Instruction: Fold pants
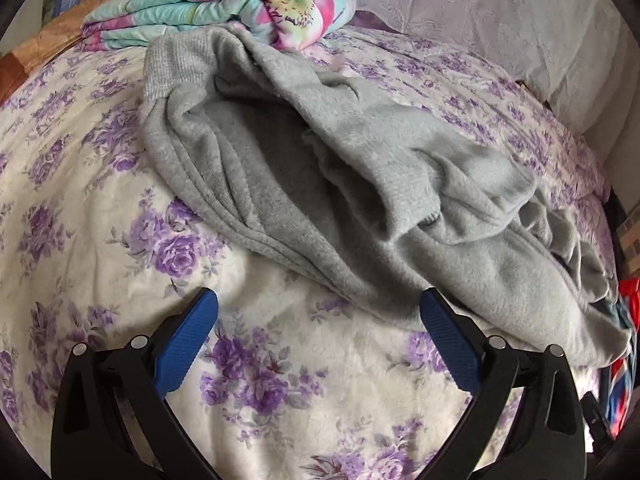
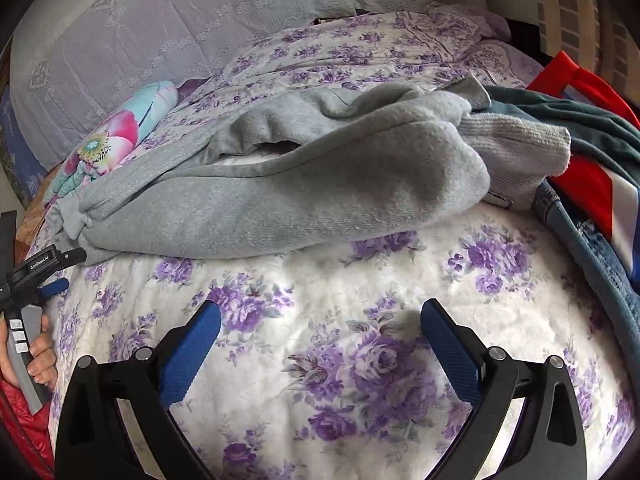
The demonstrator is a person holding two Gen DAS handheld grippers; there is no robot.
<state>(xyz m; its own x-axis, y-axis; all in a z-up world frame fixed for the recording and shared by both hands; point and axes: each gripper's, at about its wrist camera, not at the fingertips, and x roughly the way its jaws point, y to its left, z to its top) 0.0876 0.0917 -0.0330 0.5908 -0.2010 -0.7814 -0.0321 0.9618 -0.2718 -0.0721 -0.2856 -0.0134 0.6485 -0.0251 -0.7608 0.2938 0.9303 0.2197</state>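
Note:
Grey fleece sweatpants (image 1: 360, 184) lie crumpled on the purple-flowered bedspread (image 1: 120, 216), with a ribbed cuff at the far left. In the right wrist view the pants (image 2: 280, 200) stretch across the bed, ribbed cuffs at both ends. My left gripper (image 1: 318, 308) is open and empty, just short of the pants' near edge. My right gripper (image 2: 320, 316) is open and empty over bare bedspread (image 2: 360, 360), a short way in front of the pants. The left gripper's body (image 2: 36, 272) shows at the left edge of the right wrist view, beside the pants' cuff.
A folded flowered quilt (image 1: 224, 8) lies behind the pants. Red, dark green and denim clothes (image 2: 592, 160) are piled at the right side of the bed. Pale lace-covered pillows (image 2: 160, 20) stand at the back.

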